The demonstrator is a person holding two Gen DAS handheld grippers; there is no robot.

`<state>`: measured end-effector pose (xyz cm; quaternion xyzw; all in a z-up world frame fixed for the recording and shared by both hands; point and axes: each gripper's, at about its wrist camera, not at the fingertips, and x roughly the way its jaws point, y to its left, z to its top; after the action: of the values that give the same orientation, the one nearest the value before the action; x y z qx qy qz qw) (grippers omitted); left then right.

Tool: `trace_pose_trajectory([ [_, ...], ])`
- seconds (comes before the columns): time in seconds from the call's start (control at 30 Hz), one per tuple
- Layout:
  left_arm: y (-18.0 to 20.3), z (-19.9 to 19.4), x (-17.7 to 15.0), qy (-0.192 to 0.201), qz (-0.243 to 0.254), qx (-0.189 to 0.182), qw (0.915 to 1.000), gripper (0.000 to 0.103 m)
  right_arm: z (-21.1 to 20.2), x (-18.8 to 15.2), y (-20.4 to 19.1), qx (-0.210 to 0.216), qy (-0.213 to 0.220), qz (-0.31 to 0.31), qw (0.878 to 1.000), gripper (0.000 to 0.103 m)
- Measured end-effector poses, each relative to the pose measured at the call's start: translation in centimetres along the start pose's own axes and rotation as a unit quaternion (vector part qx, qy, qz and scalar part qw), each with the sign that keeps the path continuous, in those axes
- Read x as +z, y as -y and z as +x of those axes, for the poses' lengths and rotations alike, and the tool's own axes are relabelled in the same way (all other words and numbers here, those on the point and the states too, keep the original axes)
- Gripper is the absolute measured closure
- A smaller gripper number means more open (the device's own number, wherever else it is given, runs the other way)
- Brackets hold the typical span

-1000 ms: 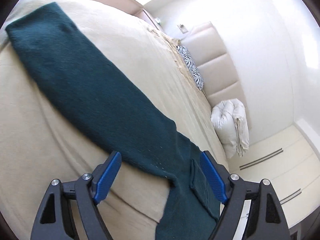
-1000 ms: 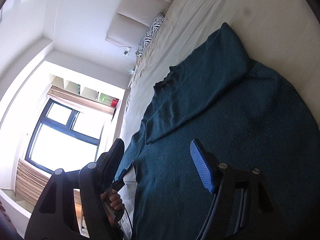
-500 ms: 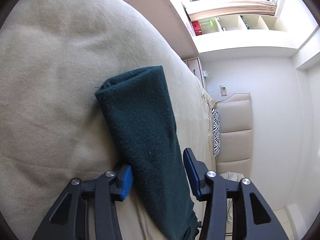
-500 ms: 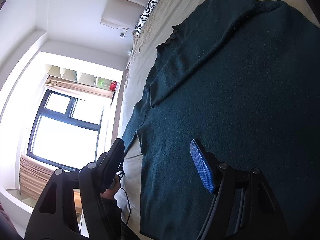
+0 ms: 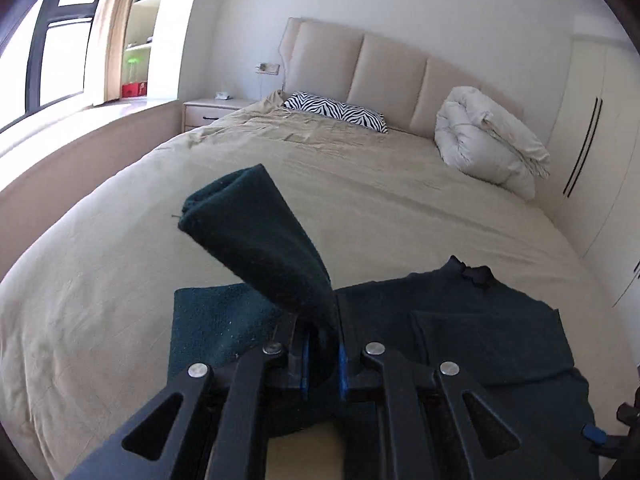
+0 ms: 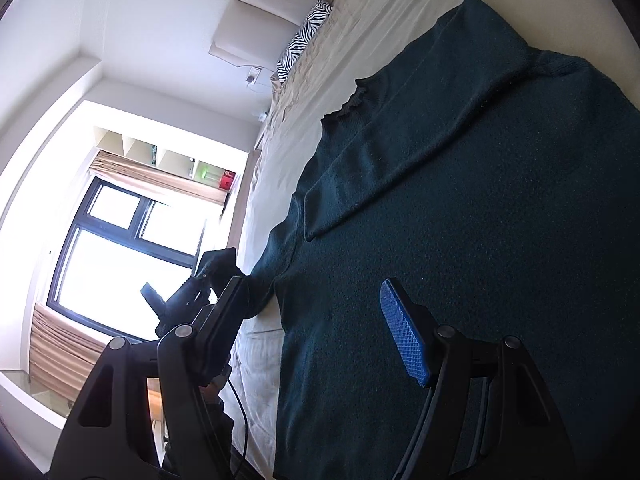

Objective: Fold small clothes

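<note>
A dark green sweater [image 5: 492, 332] lies flat on the beige bed [image 5: 360, 208]; one sleeve [image 6: 400, 152] is folded across its chest. My left gripper [image 5: 322, 354] is shut on the other sleeve [image 5: 256, 240] and holds it lifted, its cuff sticking up above the bed. My right gripper [image 6: 316, 320] is open and empty, hovering over the sweater's body [image 6: 500, 280]. The left gripper also shows in the right wrist view [image 6: 188, 296], raised with the sleeve.
A zebra-print pillow [image 5: 336, 110] and a rolled white duvet [image 5: 484, 140] lie at the padded headboard [image 5: 384, 64]. A nightstand [image 5: 208, 112] and window [image 5: 52, 56] are to the left, wardrobe doors [image 5: 592, 140] to the right.
My left gripper has closed on the sleeve and lifted it off the bed, swinging to face the headboard. My right gripper has stayed open, moving slightly over the sweater.
</note>
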<state>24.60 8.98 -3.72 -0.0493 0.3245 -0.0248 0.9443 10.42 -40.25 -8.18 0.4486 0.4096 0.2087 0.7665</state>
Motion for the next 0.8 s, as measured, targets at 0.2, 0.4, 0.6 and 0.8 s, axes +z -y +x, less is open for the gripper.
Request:
trace_pose_trajectory([
  [0.2,12.9,2.3,-6.3,-0.024,0.203,0.028,0.9785,0.091,4.5,2.9,-0.3,0.001,-0.041,0.005,0.999,0.035],
  [0.4,14.6,2.5,-9.7,-0.031,0.268,0.050,0.9616,0.089,11.2,5.1,1.5,0.031,-0.095,0.062,0.993,0.035],
  [0.6,14.4,1.7,-11.0,-0.027,0.283,0.056,0.9571,0.087,16.6,5.4,1.9,0.053,-0.142,0.113,0.982,0.035],
  [0.8,14.6,1.6,-10.9,-0.028,0.276,0.050,0.9594,0.083,20.4,6.8,0.9,0.056,-0.176,0.115,0.976,0.037],
])
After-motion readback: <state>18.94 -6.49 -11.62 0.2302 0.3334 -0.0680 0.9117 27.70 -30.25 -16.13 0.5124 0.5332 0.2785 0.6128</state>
